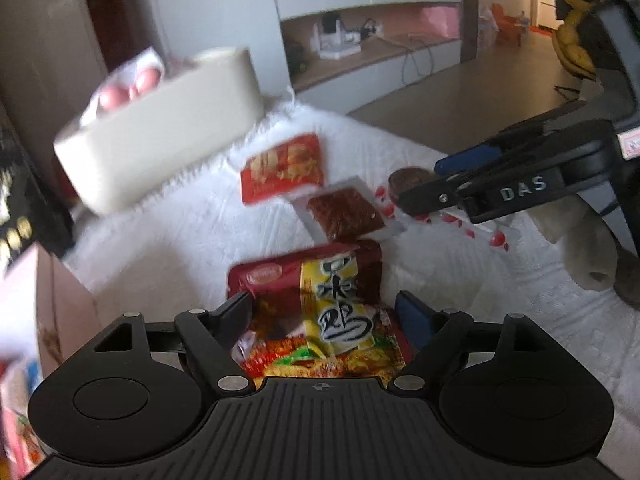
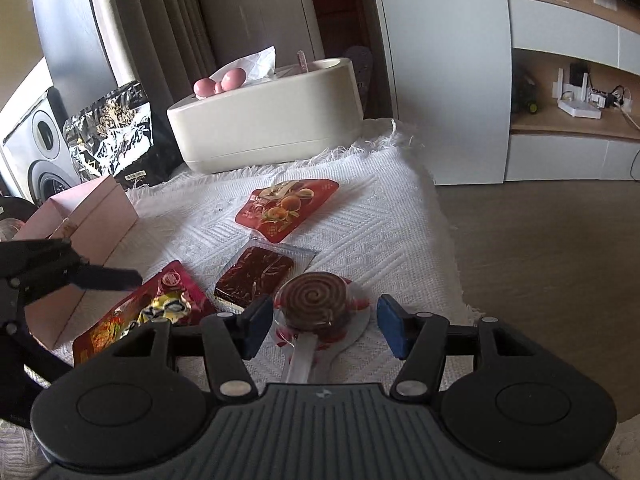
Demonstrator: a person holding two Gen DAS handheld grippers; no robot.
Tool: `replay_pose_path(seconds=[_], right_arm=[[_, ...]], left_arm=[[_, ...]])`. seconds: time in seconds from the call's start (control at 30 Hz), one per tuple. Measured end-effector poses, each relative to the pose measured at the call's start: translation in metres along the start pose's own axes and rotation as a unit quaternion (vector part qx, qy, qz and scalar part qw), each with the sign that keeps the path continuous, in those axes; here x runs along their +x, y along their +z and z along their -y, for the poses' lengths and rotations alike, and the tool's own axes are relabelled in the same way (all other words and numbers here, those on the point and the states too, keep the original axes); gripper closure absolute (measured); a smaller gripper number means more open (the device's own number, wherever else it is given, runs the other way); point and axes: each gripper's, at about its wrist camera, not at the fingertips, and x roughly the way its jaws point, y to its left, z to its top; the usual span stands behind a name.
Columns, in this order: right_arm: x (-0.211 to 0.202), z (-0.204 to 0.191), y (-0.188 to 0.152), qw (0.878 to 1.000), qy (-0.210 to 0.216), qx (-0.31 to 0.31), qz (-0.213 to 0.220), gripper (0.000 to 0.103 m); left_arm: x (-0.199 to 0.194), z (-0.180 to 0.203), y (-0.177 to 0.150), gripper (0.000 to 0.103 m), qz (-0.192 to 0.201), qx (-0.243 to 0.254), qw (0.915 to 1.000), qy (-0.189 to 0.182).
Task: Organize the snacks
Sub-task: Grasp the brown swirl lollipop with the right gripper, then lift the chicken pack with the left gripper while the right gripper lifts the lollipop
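Hovering both grippers over the snacks on your white cloth.

Your left gripper [image 1: 324, 312] has its fingers wide, straddling the noodle pack [image 1: 316, 312] without pinching it. Your right gripper [image 2: 322, 326] sits with fingers partly spread either side of the spiral lollipop [image 2: 314, 300], pads not touching. The brown bar [image 2: 256, 274] and red pouch [image 2: 286, 210] lie further up the cloth [image 2: 380, 232], near the cream box [image 2: 268, 120].
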Motion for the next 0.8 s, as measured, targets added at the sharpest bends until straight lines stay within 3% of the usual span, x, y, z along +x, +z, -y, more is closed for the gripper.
replay_pose_path(seconds=[0.07, 0.2, 0.33, 0.47, 0.8], right_arm=[[0.0, 0.0, 0.0, 1.0, 0.0, -0.001, 0.0, 0.045], [0.0, 0.0, 0.0, 1.0, 0.0, 0.0, 0.0, 0.044], [0.001, 0.0, 0.0, 1.0, 0.0, -0.002, -0.001, 0.044], [0.001, 0.0, 0.0, 1.0, 0.001, 0.0, 0.0, 0.043], [0.001, -0.003, -0.001, 1.0, -0.004, -0.009, 0.0, 0.043]], left_arm=[[0.001, -0.006, -0.001, 0.017, -0.001, -0.029, 0.9995, -0.012], [0.004, -0.009, -0.002, 0.003, 0.006, -0.06, 0.9972, -0.044], [0.001, -0.01, -0.002, 0.003, 0.013, -0.057, 0.9972, -0.048], [0.002, -0.017, -0.006, 0.004, 0.006, -0.055, 0.9985, 0.003], [0.008, -0.025, -0.007, 0.002, 0.001, -0.075, 0.9971, -0.011]])
